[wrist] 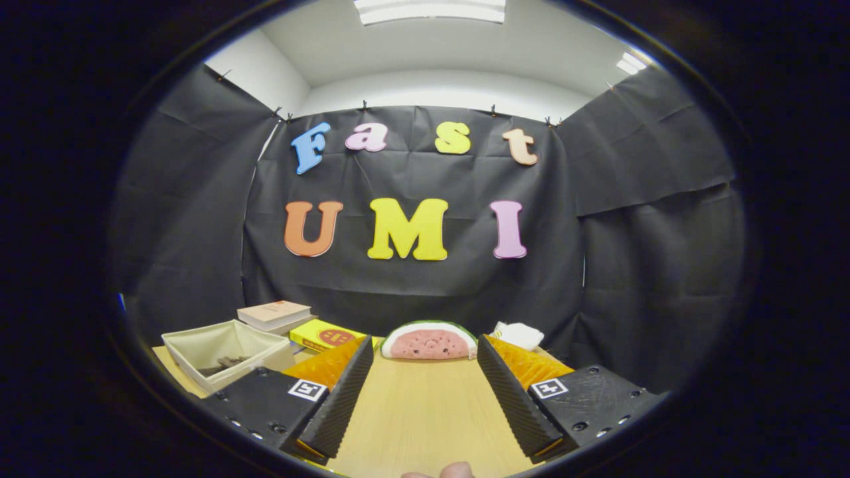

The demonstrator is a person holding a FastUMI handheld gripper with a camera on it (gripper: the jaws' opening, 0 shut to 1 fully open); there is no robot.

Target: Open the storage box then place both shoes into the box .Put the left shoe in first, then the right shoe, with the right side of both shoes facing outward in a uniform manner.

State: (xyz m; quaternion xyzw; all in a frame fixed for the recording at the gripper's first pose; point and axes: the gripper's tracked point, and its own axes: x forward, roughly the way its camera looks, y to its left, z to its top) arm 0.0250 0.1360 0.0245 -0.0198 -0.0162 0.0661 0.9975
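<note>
The jaws are standing released over the bare desk (425, 405). Along its far edge are lying one watermelon toy (429, 342), one tray (222, 352), two books (273, 314), one cloth (518, 334).

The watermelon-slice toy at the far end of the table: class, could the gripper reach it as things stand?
Probably yes. The gripper is open, the watermelon-slice toy lies just beyond its fingertips, and only bare table shows between the fingers.

The table (425, 411) looks like pale wood laminate, smooth with a faint grain and a low sheen. The gripper (425, 392), its fingers spread apart over bare tabletop, has ribbed, matt pads (345, 392) that look rubbery. Beyond them, the watermelon-slice toy (429, 342) appears soft and plush, the white cloth (518, 334) crumpled, and the open bin (222, 352) matt plastic.
</note>
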